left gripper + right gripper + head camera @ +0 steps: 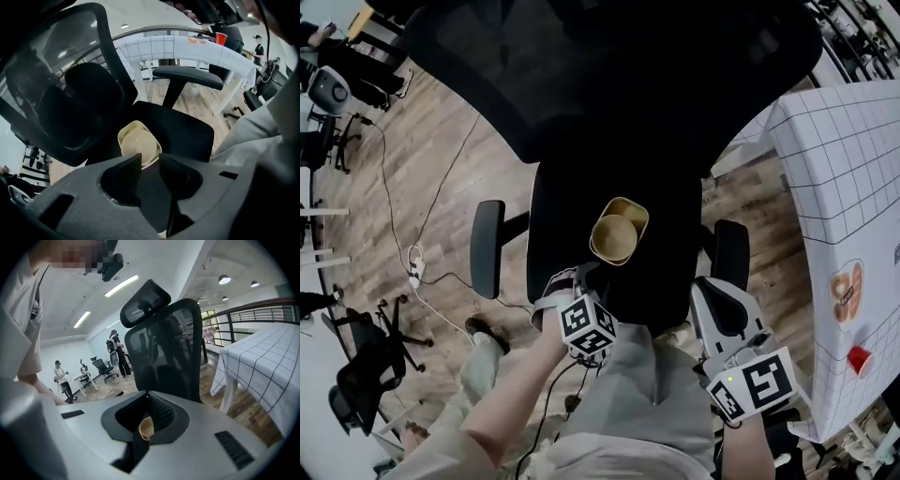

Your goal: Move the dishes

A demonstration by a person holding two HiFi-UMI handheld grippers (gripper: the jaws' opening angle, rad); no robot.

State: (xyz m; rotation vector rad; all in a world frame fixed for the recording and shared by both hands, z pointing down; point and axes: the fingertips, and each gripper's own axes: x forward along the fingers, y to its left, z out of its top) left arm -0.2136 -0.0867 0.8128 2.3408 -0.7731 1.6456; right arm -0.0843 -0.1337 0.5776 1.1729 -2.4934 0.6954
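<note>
A round beige bowl (613, 238) sits in a squarish cream dish (630, 212) on the seat of a black office chair (656, 272). My left gripper (572, 281) hangs just in front of and to the left of them, tipped steeply down. In the left gripper view the left gripper (150, 161) stands open with nothing between its fingers, and the dishes (138, 143) show just past its tips. My right gripper (717, 286) is at the seat's right side by the armrest. The right gripper (146, 401) has its jaws slightly apart; a sliver of the beige bowl (146, 427) shows through the gap.
The chair's armrests (487, 248) (731, 253) flank the seat and its tall back (609, 66) rises behind. A table with a white checked cloth (844, 178) stands at the right, with a red cup (859, 359) on it. Cables and a power strip (415, 265) lie on the wooden floor.
</note>
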